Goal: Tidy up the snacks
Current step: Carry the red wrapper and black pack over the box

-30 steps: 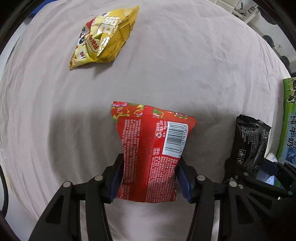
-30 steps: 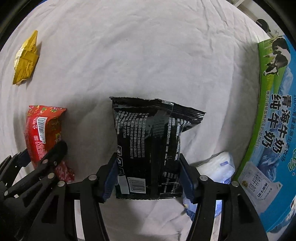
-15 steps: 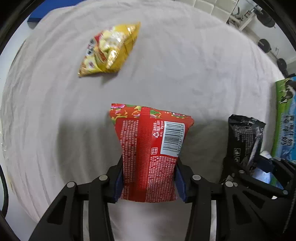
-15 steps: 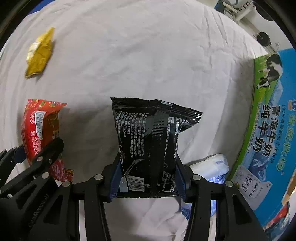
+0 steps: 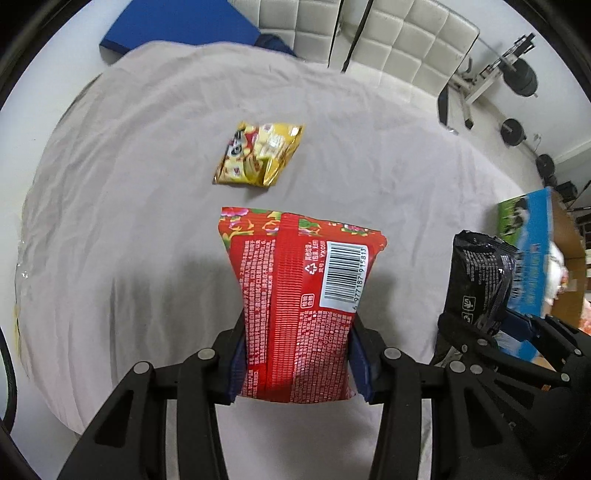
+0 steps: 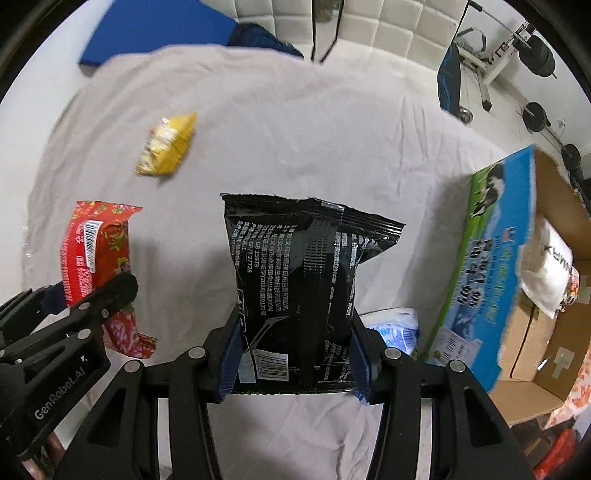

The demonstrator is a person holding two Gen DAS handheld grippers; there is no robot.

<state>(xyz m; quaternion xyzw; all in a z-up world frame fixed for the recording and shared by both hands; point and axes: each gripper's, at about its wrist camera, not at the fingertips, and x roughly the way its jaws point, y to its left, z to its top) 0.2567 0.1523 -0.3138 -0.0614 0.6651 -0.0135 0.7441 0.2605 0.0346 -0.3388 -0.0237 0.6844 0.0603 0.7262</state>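
Note:
My left gripper is shut on a red snack bag, held barcode side up above the grey sheet. My right gripper is shut on a black snack bag, also lifted off the sheet. Each view shows the other bag at its edge: the black bag at right, the red bag at left. A yellow snack bag lies flat on the sheet beyond both grippers, also seen as the yellow bag at upper left.
An open cardboard milk box with blue and green print stands at the right, with packets inside. A white and blue packet lies beside it. A blue pad, white tufted headboard and gym weights lie beyond the bed.
Both grippers rose and tilted up with their bags, so the far bed edge, headboard and box opening came into view. The yellow bag stays on the sheet.

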